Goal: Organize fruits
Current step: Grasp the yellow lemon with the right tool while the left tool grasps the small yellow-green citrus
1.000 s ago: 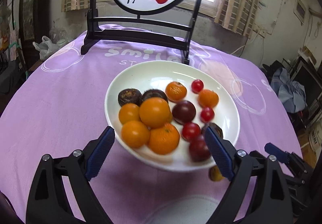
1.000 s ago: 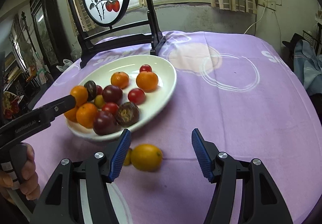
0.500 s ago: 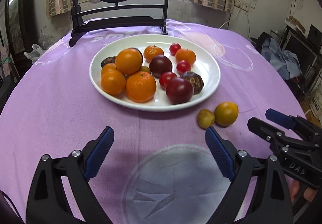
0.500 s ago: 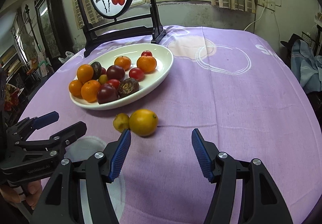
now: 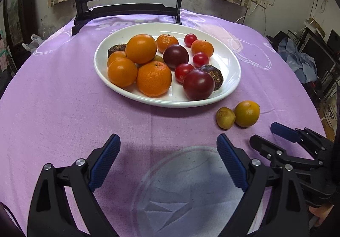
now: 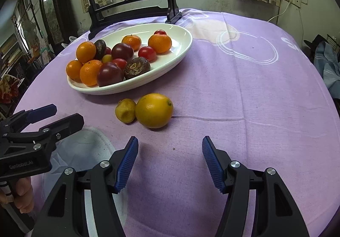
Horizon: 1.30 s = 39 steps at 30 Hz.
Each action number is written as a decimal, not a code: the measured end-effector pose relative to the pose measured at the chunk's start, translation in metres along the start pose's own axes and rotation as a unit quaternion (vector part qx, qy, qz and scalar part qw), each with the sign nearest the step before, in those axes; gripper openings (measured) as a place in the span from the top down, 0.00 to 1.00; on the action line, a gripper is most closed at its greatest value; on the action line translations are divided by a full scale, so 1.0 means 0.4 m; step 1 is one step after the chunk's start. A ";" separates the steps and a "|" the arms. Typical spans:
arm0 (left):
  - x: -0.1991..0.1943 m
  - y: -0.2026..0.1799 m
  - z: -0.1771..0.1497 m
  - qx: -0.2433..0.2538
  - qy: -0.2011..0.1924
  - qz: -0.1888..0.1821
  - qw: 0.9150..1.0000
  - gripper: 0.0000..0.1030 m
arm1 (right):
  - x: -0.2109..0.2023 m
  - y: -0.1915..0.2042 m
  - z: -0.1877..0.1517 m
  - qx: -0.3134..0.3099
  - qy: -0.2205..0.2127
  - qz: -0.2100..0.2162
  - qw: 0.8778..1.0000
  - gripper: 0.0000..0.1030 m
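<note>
A white oval plate [image 5: 230, 60] [image 6: 180, 45] holds several oranges, red tomatoes, dark plums and brown passion fruits. An orange-yellow fruit [image 5: 247, 113] [image 6: 154, 110] and a small yellow-brown fruit [image 5: 225, 117] [image 6: 125, 110] lie touching on the purple cloth just right of the plate. My left gripper [image 5: 167, 160] is open and empty, low over the cloth in front of the plate. My right gripper [image 6: 170, 160] is open and empty, just short of the two loose fruits; it also shows in the left wrist view [image 5: 274, 137].
A black wooden stand with a round painted screen [image 5: 127, 9] [image 6: 131, 11] stands behind the plate. A pale round print [image 5: 191, 190] marks the cloth near me. The round table's edge drops off on the right, with clutter beyond [image 5: 301, 62].
My left gripper has pulled back and lowered from over the plate, which now lies further off. My right gripper has also drawn back a little from the two loose fruits. Both stay open.
</note>
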State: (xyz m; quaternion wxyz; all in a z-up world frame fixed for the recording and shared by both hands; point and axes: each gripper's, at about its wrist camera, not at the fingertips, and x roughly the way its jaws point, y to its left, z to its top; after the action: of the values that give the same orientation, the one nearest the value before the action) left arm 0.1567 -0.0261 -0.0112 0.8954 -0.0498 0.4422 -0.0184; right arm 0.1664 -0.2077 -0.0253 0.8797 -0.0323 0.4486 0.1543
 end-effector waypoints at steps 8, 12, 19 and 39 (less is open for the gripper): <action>0.014 0.004 0.000 0.002 0.011 0.001 1.000 0.13 | 0.043 0.023 0.036 -0.027 0.006 0.001 1.000 0.38; 0.018 0.006 0.002 0.006 0.012 0.004 1.000 0.13 | 0.057 0.039 0.055 -0.045 0.002 0.005 0.999 0.38; 0.028 0.008 -0.001 0.007 0.018 0.008 1.000 0.13 | 0.052 0.048 0.062 -0.060 -0.013 0.022 0.998 0.60; 0.024 -0.099 -0.029 0.058 -0.001 -0.009 0.998 0.13 | -0.088 -0.035 0.023 0.001 -0.055 0.023 0.998 0.60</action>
State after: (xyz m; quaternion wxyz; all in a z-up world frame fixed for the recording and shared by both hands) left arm 0.1537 -0.0670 -0.0217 0.8972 -0.0013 0.4387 -0.0519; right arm 0.1583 -0.2276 0.0070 0.8995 -0.0130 0.4000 0.1753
